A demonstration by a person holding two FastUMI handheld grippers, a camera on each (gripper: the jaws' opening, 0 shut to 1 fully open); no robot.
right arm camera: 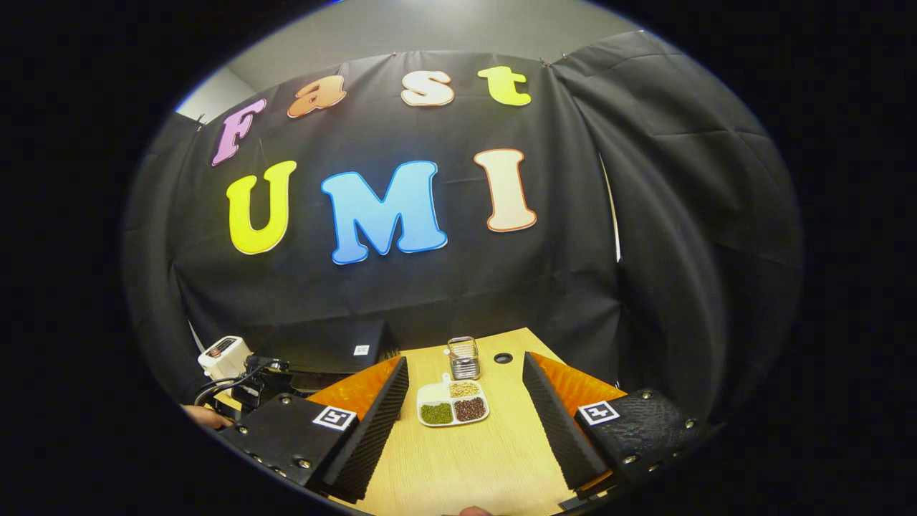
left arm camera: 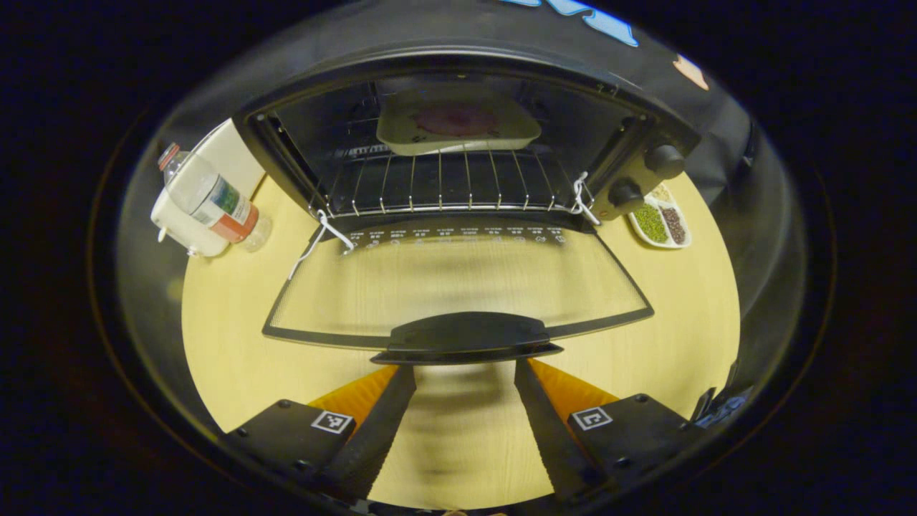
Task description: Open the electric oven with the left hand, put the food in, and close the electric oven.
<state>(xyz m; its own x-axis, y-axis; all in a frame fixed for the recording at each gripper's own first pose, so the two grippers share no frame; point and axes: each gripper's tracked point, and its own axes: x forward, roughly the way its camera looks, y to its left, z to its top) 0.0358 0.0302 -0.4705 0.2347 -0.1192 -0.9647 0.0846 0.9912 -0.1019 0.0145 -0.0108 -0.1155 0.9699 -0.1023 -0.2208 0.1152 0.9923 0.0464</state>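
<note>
The left gripper (left arm camera: 464, 408) had two long black jaws with ridged insides and orange backs. Each jaw sat on a black block with small screws and a white square sticker with a black pattern. The right gripper (right arm camera: 464, 419) looked the same: black ridged jaws, orange backs, black blocks, screws and square stickers

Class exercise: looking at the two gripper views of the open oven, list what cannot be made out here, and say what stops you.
- Food on the plate, left gripper view: dim oven interior, a reddish blur.
- Printing along the door: too small.
- Bottle label: too small, distorted.
- Oven body, right gripper view: hidden behind the right gripper's left finger.
- Metal basket contents: too small.
- Divided dish, top compartment: unclear.
</note>
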